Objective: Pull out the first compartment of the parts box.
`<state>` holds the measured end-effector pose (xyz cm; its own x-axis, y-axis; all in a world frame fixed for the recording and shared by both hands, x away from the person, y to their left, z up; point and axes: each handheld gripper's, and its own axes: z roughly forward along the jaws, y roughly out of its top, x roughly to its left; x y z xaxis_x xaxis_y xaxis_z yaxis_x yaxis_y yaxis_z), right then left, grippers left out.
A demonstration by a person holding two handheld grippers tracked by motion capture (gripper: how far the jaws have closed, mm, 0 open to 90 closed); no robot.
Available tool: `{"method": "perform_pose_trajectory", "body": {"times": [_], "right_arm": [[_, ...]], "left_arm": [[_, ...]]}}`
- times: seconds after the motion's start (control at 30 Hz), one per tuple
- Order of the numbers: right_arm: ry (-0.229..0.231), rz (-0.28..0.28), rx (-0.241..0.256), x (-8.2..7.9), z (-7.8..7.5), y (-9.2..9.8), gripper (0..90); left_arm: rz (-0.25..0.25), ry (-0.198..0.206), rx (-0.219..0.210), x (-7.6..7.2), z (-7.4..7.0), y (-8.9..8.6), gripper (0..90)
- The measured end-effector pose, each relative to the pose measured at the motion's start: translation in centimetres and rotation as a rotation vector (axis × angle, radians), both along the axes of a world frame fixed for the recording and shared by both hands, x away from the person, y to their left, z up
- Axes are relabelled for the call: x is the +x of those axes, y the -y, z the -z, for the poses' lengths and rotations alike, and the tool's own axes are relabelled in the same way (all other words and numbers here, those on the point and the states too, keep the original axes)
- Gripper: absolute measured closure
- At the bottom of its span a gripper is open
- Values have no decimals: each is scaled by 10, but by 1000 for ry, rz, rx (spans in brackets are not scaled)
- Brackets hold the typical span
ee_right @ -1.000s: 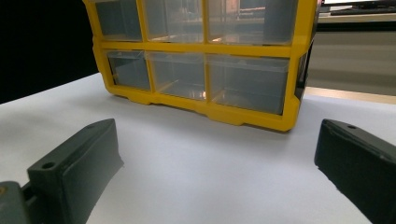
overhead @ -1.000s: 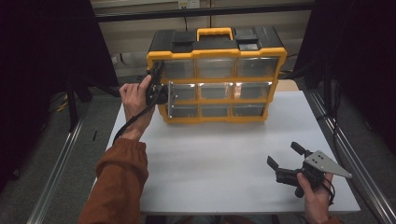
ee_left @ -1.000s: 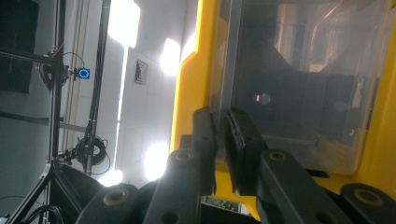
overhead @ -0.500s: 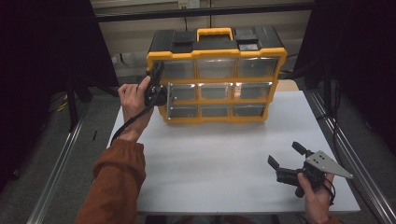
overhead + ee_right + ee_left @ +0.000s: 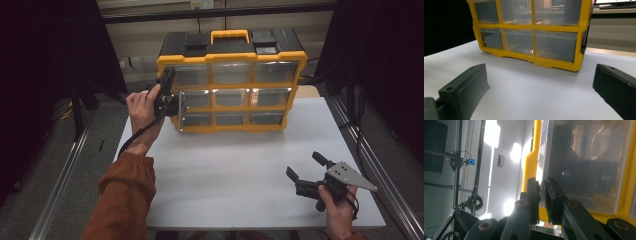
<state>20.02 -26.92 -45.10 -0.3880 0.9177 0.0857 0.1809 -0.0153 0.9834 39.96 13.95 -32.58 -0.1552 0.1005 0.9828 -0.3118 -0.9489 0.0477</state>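
The yellow-framed drawer organizer (image 5: 231, 82) at the table's far centre looks rigid but bulky, its clear drawers (image 5: 584, 165) slick, so the left gripper (image 5: 541, 192), jaws nearly closed on the top-left drawer's edge, suits pulling; right gripper (image 5: 306, 169) gapes empty near-right.

Organizer (image 5: 232, 75): glossy yellow plastic frame, clear smooth drawers (image 5: 555, 45); table (image 5: 240, 170) matt white.

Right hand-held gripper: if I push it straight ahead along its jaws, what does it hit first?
Bare white table lies ahead of the open right hand-held gripper; the first obstacle is probably the yellow drawer organizer, around its bottom row of clear drawers. Depth is hard to judge.
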Motion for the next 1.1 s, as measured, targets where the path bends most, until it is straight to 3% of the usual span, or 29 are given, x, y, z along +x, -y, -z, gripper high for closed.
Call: {"method": "perform_pose_trajectory", "body": {"times": [1.1], "right_arm": [[0,7,3,0,0,0,0]], "left_arm": [[15,26,0,-15,1,-3,822]]}}
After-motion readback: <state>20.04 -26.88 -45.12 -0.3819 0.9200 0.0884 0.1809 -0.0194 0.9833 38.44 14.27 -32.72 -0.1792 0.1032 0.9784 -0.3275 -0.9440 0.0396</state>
